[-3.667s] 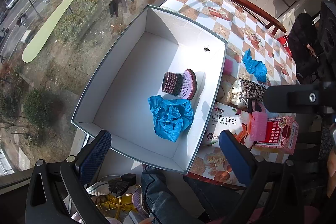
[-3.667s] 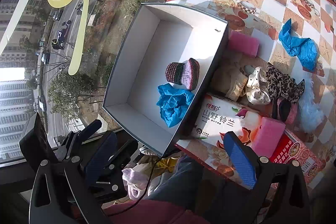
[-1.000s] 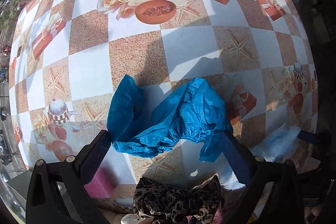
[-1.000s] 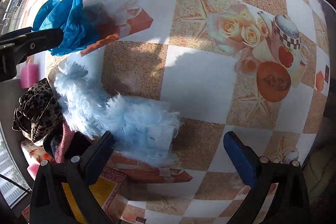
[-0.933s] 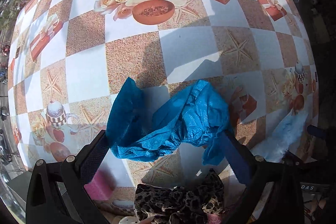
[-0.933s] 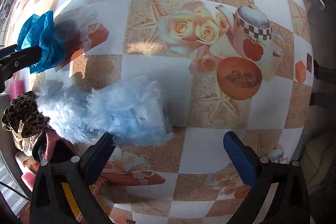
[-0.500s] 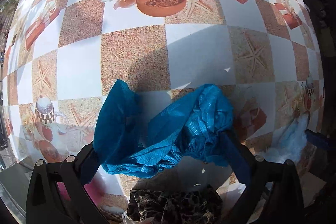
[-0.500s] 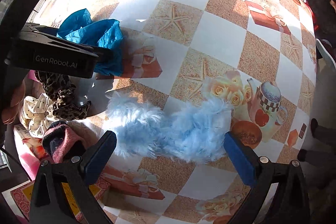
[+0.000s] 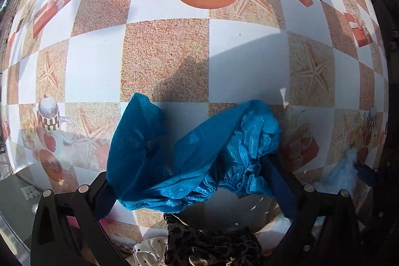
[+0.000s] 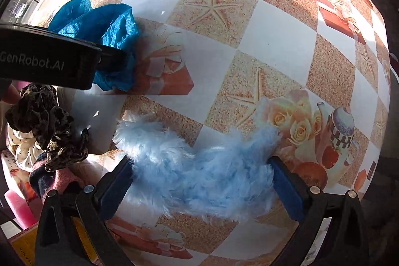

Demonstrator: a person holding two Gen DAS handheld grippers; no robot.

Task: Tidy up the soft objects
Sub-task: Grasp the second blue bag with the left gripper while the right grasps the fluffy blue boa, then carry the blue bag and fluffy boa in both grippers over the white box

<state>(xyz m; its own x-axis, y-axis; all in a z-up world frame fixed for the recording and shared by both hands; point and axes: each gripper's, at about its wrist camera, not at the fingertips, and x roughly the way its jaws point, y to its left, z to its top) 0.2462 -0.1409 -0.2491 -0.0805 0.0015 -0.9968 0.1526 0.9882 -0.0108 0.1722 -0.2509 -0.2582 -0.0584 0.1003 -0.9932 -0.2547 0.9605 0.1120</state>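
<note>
Now both fingers (image 9: 276, 181) gape wide, seemingly touching blue cover (image 9: 199, 156) and fluff (image 10: 199, 171).

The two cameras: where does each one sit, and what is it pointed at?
Left wrist: rides the left claw, looking down at a blue shoe cover between its open fingers.
Right wrist: rides the right claw, facing a fluffy blue item; the left claw shows too.
Shared: shoe cover, fluff, checkered tablecloth.
</note>
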